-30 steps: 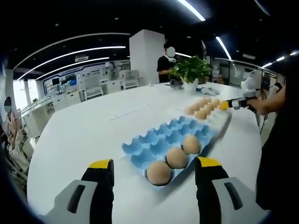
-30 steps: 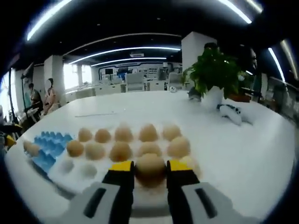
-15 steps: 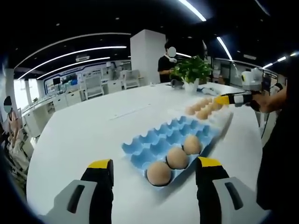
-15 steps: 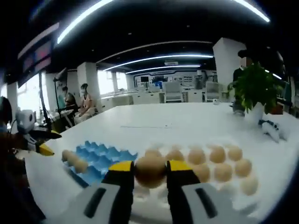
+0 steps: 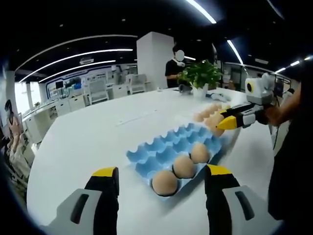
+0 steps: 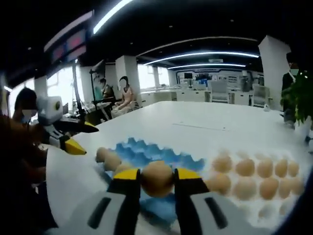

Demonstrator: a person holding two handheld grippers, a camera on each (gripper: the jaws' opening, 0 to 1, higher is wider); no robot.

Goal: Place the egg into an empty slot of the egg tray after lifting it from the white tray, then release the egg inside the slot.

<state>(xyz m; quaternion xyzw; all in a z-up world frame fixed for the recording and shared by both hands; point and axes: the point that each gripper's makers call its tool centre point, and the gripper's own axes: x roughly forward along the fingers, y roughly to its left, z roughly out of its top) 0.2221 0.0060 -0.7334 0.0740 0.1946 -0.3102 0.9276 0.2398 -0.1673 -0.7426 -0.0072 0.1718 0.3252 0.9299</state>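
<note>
Long ceiling light strips (image 5: 78,54) give bright, even light, and the white desk (image 5: 93,137) glares pale under them. Fisheye bending curves the strips and stretches the edges. The right gripper view is soft and motion-blurred, its eggs (image 6: 259,176) smeared; the left gripper view is sharper, with faint shadows

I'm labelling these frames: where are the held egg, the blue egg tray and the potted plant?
held egg (image 6: 157,178): right gripper view, middle of shell between the jaws.
blue egg tray (image 5: 164,145): left gripper view, an empty cup.
potted plant (image 5: 199,74): left gripper view, its leaves.
</note>
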